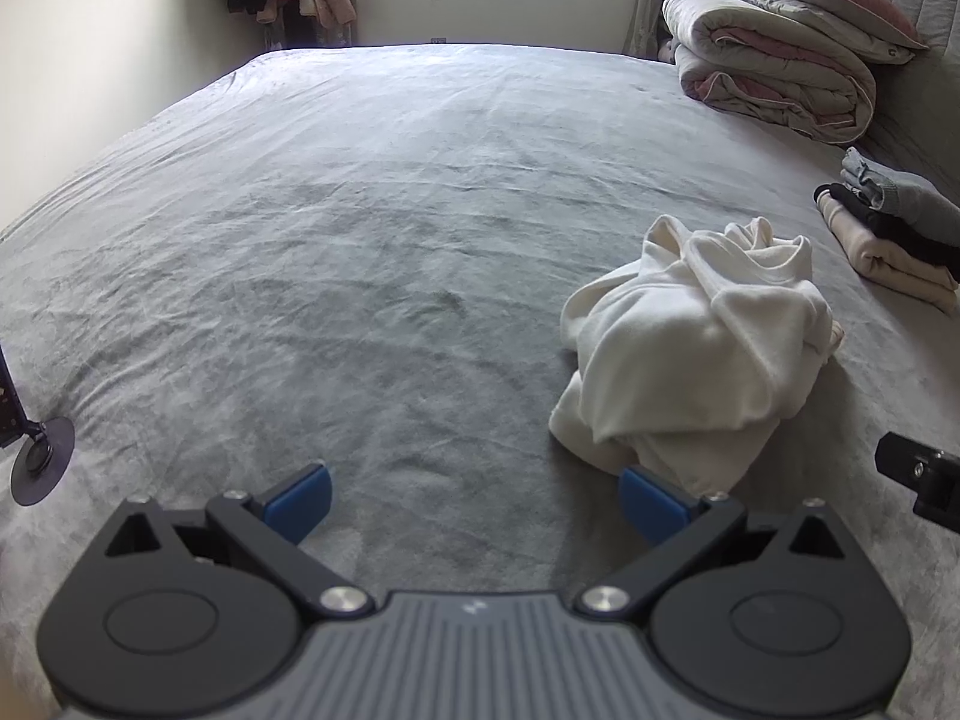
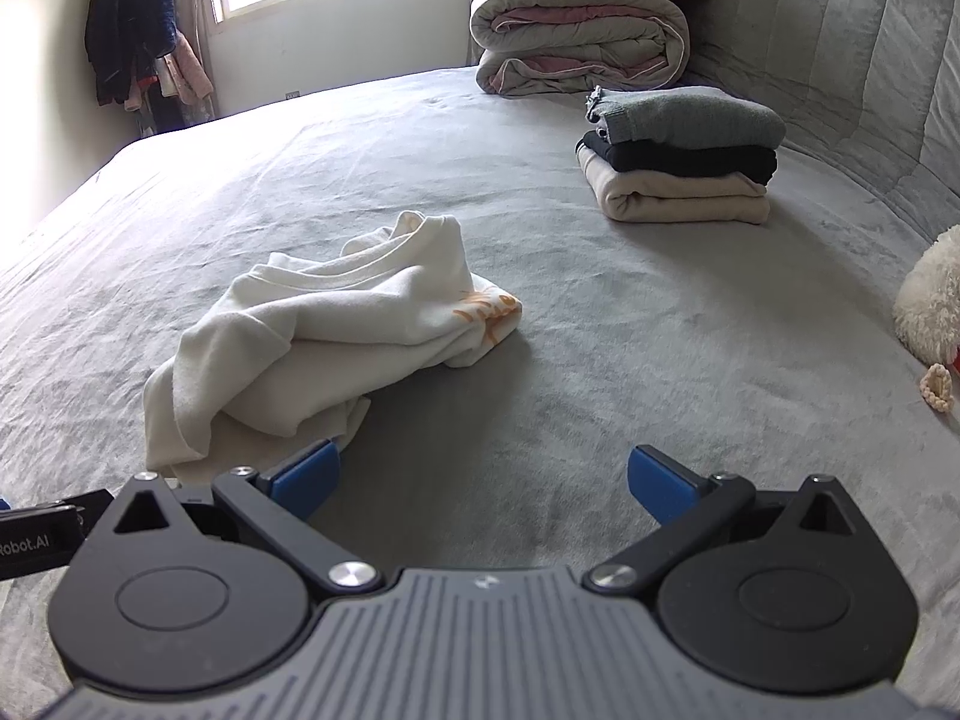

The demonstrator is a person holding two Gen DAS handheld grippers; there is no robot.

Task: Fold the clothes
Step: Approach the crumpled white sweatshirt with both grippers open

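Observation:
A crumpled white garment with orange lettering (image 1: 696, 342) (image 2: 324, 330) lies in a heap on the grey bed. My left gripper (image 1: 474, 504) is open and empty, low over the sheet; its right blue fingertip (image 1: 651, 504) is just in front of the heap's near edge. My right gripper (image 2: 483, 483) is open and empty, to the right of the heap; its left blue fingertip (image 2: 306, 477) sits close to the garment's near corner. A stack of three folded clothes, grey on black on beige (image 2: 681, 156) (image 1: 888, 228), stands further back on the right.
The grey bed sheet (image 1: 336, 228) stretches wide to the left. A rolled quilt with pillows (image 2: 576, 30) (image 1: 780, 60) lies at the bed's far right. A white plush toy (image 2: 930, 300) sits at the right edge. Clothes hang in the far corner (image 2: 132, 30). A small dark stand (image 1: 36, 456) rests at the left.

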